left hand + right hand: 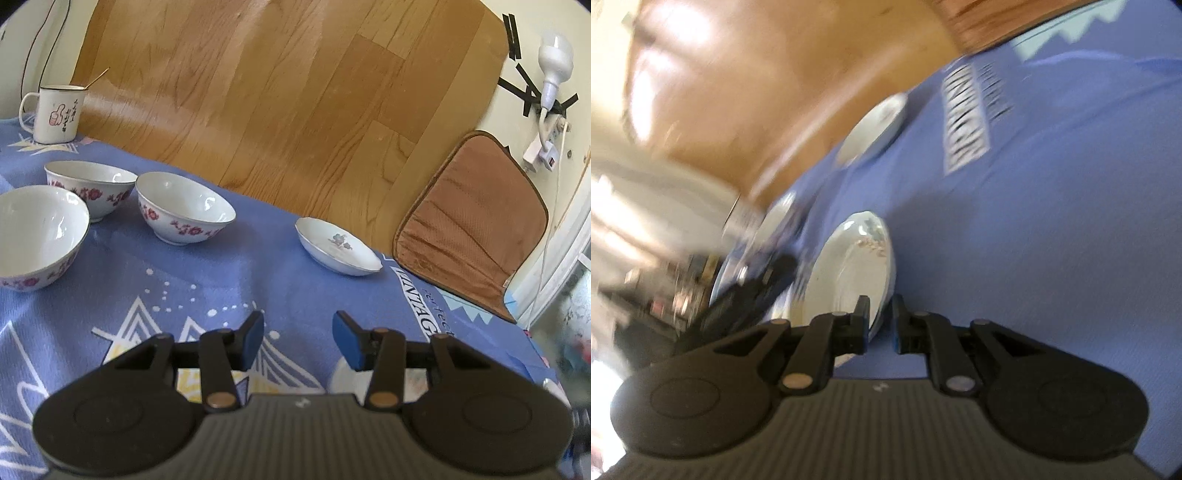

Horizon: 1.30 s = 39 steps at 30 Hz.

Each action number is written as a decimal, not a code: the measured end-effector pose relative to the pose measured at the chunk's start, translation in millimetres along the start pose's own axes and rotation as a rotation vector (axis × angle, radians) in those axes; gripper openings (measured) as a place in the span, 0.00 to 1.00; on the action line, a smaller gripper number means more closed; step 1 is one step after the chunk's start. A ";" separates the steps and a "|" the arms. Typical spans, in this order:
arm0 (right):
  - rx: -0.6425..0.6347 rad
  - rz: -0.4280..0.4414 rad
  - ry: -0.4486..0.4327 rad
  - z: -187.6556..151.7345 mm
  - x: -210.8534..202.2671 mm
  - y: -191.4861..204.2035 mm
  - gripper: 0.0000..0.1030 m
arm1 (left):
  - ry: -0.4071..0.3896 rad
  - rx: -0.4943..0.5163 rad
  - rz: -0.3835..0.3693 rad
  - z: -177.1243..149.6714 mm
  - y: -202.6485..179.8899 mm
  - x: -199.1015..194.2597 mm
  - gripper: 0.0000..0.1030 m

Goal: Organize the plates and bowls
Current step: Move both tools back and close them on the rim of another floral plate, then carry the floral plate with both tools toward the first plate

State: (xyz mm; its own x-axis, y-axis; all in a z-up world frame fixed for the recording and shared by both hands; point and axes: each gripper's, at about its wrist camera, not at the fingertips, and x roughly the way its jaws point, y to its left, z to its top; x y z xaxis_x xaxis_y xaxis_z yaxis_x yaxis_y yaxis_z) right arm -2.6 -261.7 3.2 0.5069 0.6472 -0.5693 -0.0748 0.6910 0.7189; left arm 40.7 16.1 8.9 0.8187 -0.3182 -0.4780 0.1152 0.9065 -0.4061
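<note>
Enamel mug (55, 112): upper left of my left view, at the desk's far edge, apart from the bowls.
Bowls: three flowered ones at left; nearest (38, 236), behind it (90, 188), third (184, 206) just beside.
Small plate (338, 245): centre right, close to the blue cloth's (221, 280) edge.
Left hand-held gripper (298, 338): spread wide, holding nothing.
Right hand-held gripper (881, 319): fingers nearly together on the rim of a white plate (849, 273), pinching it, I judge.
Risk: my right view is smeared; a thin rim pinch could let it slip.
</note>
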 end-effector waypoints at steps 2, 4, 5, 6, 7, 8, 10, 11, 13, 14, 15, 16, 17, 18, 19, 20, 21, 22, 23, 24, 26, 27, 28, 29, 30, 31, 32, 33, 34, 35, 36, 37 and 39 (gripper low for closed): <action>-0.053 -0.021 -0.014 -8.2 0.9 8.6 0.29 | 0.006 -0.001 -0.005 0.5 0.7 -0.8 0.41; -0.103 -0.051 -0.076 -13.4 -3.9 15.5 0.42 | 0.013 -0.014 -0.023 0.8 3.8 -2.6 0.41; -0.122 -0.072 -0.111 -16.1 -7.1 18.1 0.50 | 0.018 -0.026 -0.035 1.0 6.2 -3.5 0.41; -0.140 -0.089 -0.150 -19.5 -11.2 20.3 0.52 | 0.023 -0.040 -0.049 1.2 9.0 -4.6 0.41; -0.149 -0.095 -0.176 -22.3 -14.7 20.6 0.52 | 0.033 -0.054 -0.062 0.8 12.0 -5.9 0.41; -0.146 -0.090 -0.192 -25.1 -18.0 19.4 0.52 | 0.043 -0.071 -0.079 0.0 15.1 -7.9 0.41; -0.124 -0.077 -0.199 -27.1 -20.3 14.6 0.52 | 0.055 -0.101 -0.106 -2.8 19.4 -13.6 0.41; -0.114 -0.074 -0.201 -27.2 -20.5 12.1 0.52 | 0.058 -0.108 -0.118 -4.8 20.0 -18.0 0.41; -0.101 -0.071 -0.210 -30.3 -18.6 11.2 0.51 | 0.062 -0.092 -0.129 -8.2 15.6 -25.5 0.41; -0.099 -0.071 -0.214 -33.3 -20.9 10.3 0.51 | 0.071 -0.076 -0.129 -9.7 11.5 -28.0 0.39; -0.096 -0.071 -0.217 -31.8 -18.6 9.6 0.51 | 0.081 -0.064 -0.126 -10.5 8.3 -28.7 0.39; -0.095 -0.068 -0.217 -31.5 -17.5 9.9 0.51 | 0.096 -0.050 -0.120 -11.0 4.7 -27.5 0.39; -0.093 -0.064 -0.214 -30.8 -18.1 10.9 0.50 | 0.114 -0.039 -0.110 -11.5 1.0 -25.1 0.39; -0.094 -0.061 -0.212 -31.9 -19.6 11.0 0.50 | 0.128 -0.032 -0.102 -11.9 -1.8 -22.4 0.39; -0.097 -0.060 -0.211 -33.1 -19.1 12.0 0.50 | 0.141 -0.026 -0.101 -12.8 -4.4 -19.3 0.39; -0.104 -0.063 -0.211 -34.3 -18.1 13.4 0.48 | 0.148 -0.018 -0.103 -14.4 -5.9 -17.7 0.39; -0.108 -0.065 -0.209 -35.6 -19.1 14.7 0.47 | 0.153 -0.008 -0.098 -16.3 -7.5 -16.1 0.35; -0.109 -0.066 -0.204 -36.3 -17.2 15.7 0.42 | 0.161 0.005 -0.091 -18.6 -9.5 -14.2 0.26; -0.109 -0.063 -0.193 -37.1 -14.9 16.0 0.31 | 0.171 0.020 -0.086 -21.0 -12.2 -11.8 0.21; -0.113 -0.059 -0.176 -37.5 -10.9 16.6 0.23 | 0.167 0.033 -0.077 -23.1 -14.3 -12.3 0.20; -0.124 -0.075 -0.178 -40.1 -7.6 18.4 0.19 | 0.158 0.051 -0.066 -25.0 -17.3 -15.1 0.20; -0.130 -0.081 -0.182 -40.6 -8.2 19.2 0.19 | 0.160 0.043 -0.072 -24.8 -16.7 -16.5 0.20; -0.131 -0.087 -0.186 -40.8 -9.8 19.5 0.19 | 0.162 0.032 -0.081 -24.2 -15.8 -17.9 0.19; -0.131 -0.088 -0.190 -41.0 -12.1 19.0 0.19 | 0.165 0.019 -0.094 -23.4 -15.4 -19.4 0.19; -0.131 -0.086 -0.194 -41.4 -14.7 18.3 0.19 | 0.165 0.014 -0.101 -22.1 -16.2 -20.4 0.19; -0.132 -0.086 -0.201 -42.2 -18.2 17.9 0.19 | 0.161 0.019 -0.107 -21.8 -19.3 -22.2 0.19; -0.136 -0.088 -0.212 -42.8 -22.0 17.7 0.19 | 0.155 0.029 -0.110 -21.3 -23.5 -23.9 0.19; -0.146 -0.095 -0.230 -44.7 -27.3 19.0 0.19 | 0.150 0.038 -0.115 -21.3 -28.1 -25.4 0.19; -0.153 -0.102 -0.245 -45.9 -31.6 19.4 0.19 | 0.145 0.049 -0.124 -21.4 -34.1 -27.0 0.19; -0.160 -0.109 -0.265 -47.1 -37.5 18.9 0.19 | 0.141 0.058 -0.134 -21.3 -39.9 -28.1 0.19; -0.164 -0.116 -0.288 -48.3 -44.9 17.6 0.19 | 0.139 0.067 -0.143 -21.2 -45.6 -28.8 0.19; -0.162 -0.120 -0.305 -48.9 -50.7 14.9 0.19 | 0.140 0.076 -0.154 -21.1 -51.9 -28.9 0.19; -0.156 -0.137 -0.335 -50.9 -63.3 8.9 0.19 | 0.144 0.095 -0.173 -22.3 -65.2 -26.7 0.19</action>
State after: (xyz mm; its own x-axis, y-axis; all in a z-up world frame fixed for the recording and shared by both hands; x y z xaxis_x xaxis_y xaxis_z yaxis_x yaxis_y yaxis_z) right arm -79.0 -280.2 25.4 0.7719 0.4221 -0.4755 -0.1036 0.8213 0.5610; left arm -1.2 -40.7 30.8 0.6940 -0.5014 -0.5167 0.3052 0.8549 -0.4196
